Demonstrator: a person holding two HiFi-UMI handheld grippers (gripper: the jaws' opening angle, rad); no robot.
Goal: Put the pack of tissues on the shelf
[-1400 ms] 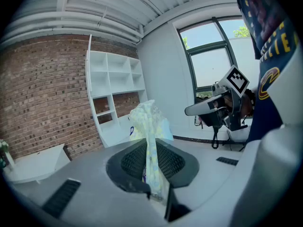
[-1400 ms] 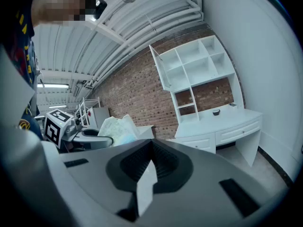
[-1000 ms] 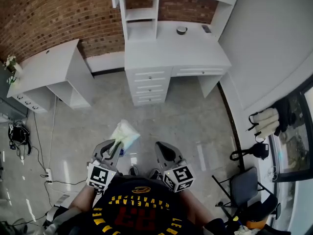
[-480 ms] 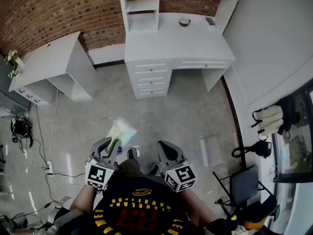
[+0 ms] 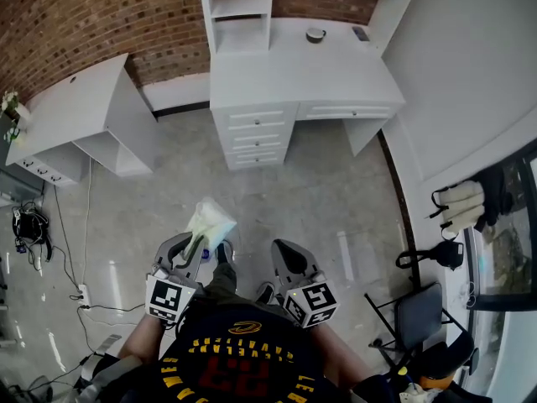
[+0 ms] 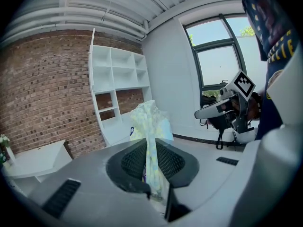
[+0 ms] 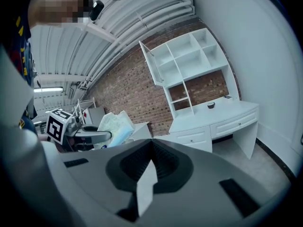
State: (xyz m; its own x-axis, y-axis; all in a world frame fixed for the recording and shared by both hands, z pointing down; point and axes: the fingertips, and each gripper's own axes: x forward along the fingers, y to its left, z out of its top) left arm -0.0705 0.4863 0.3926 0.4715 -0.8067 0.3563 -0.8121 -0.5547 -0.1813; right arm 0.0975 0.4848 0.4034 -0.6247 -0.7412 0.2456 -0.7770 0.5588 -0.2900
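The pack of tissues (image 5: 210,222) is a soft, pale yellow-green packet. It sticks up from my left gripper (image 5: 195,246), which is shut on its lower edge. In the left gripper view the pack (image 6: 150,126) stands pinched between the two dark pads. My right gripper (image 5: 281,254) is held beside it at waist height, shut with nothing in it. From the right gripper view I see the pack (image 7: 115,126) and the left gripper (image 7: 90,135) off to the left. The white shelf unit (image 5: 239,19) stands on a white desk (image 5: 302,78) against the brick wall, some way ahead of me.
A low white cabinet (image 5: 84,116) stands at the left wall. Cables (image 5: 29,225) lie on the floor at the left. A folding chair (image 5: 419,313) and bags (image 5: 457,204) are at the right by the window. A small bowl (image 5: 315,34) sits on the desk.
The desk and shelf have shifted slightly in the head view as the person steps forward. Both grippers keep their pose, and the pack stays in the left one.
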